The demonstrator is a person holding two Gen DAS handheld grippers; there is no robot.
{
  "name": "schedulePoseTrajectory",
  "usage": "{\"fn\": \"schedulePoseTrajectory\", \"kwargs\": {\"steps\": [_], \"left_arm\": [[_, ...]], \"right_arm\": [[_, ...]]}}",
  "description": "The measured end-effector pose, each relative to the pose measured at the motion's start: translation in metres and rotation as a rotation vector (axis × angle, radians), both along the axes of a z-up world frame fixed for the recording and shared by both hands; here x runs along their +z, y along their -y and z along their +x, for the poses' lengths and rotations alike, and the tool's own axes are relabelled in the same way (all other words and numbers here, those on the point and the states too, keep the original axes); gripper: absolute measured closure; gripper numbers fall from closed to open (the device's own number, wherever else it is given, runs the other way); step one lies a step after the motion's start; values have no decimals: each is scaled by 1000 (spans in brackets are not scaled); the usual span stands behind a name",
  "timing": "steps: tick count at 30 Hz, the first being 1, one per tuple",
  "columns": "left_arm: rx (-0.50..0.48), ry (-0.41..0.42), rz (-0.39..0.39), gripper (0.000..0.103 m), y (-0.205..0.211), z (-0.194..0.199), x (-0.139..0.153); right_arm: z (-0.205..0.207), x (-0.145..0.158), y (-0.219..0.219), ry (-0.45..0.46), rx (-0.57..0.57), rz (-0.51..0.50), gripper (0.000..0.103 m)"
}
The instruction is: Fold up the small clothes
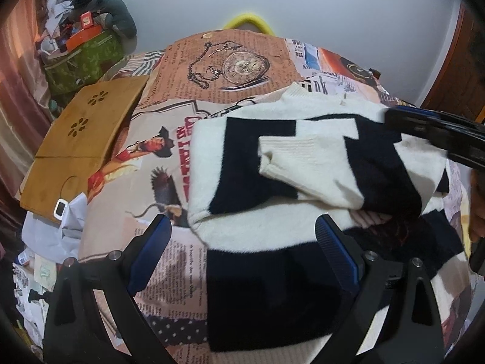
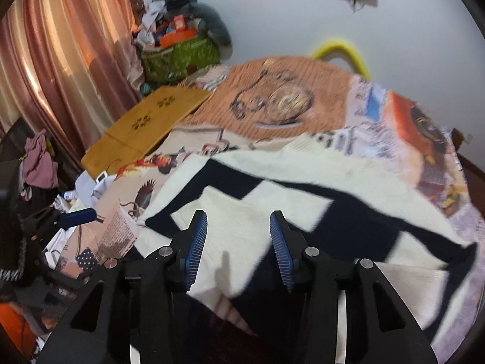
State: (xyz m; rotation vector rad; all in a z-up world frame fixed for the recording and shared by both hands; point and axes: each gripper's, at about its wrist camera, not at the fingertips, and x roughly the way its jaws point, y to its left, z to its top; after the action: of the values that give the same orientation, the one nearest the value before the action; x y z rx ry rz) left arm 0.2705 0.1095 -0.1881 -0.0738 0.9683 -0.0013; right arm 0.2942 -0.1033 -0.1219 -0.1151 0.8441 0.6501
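A white sweater with dark navy blocks point(image 1: 242, 163) lies on the printed bedspread point(image 1: 236, 60), one white sleeve point(image 1: 306, 166) folded across its front. My left gripper point(image 1: 242, 236) stands wide open just above the sweater's near left part, its blue pads on either side of the fabric without pressing it. My right gripper point(image 2: 239, 230) is open over the same sweater point(image 2: 303, 176), with cloth below the gap and nothing pinched. The right gripper's dark fingers point(image 1: 436, 133) show at the sweater's right edge in the left wrist view. The left gripper's blue pad point(image 2: 77, 217) shows at far left in the right wrist view.
A wooden lap board point(image 1: 88, 127) lies at the bed's left side. Behind it stands a green bag point(image 1: 85, 60) piled with clutter. Striped curtains point(image 2: 60, 60) hang at the left, a yellow loop point(image 1: 248, 19) sticks up past the far edge, and white bags and papers point(image 1: 51, 230) sit off the left edge.
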Motion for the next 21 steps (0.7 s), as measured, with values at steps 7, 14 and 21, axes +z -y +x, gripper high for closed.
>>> {"fn": "schedulePoseTrajectory", "kwargs": {"steps": [7,14,21], "left_arm": [[12,-31,-96,8,-1,39,-1],[12,-151,-92,29,11,94,-31],[9,-222,-56,50,26,119,-62]], "right_arm": [[-21,19,82,103,-104,2,51],[-31,-2,166,80,-271,-64,51],[-41,-38,206,-32,-352,-77,50]]}}
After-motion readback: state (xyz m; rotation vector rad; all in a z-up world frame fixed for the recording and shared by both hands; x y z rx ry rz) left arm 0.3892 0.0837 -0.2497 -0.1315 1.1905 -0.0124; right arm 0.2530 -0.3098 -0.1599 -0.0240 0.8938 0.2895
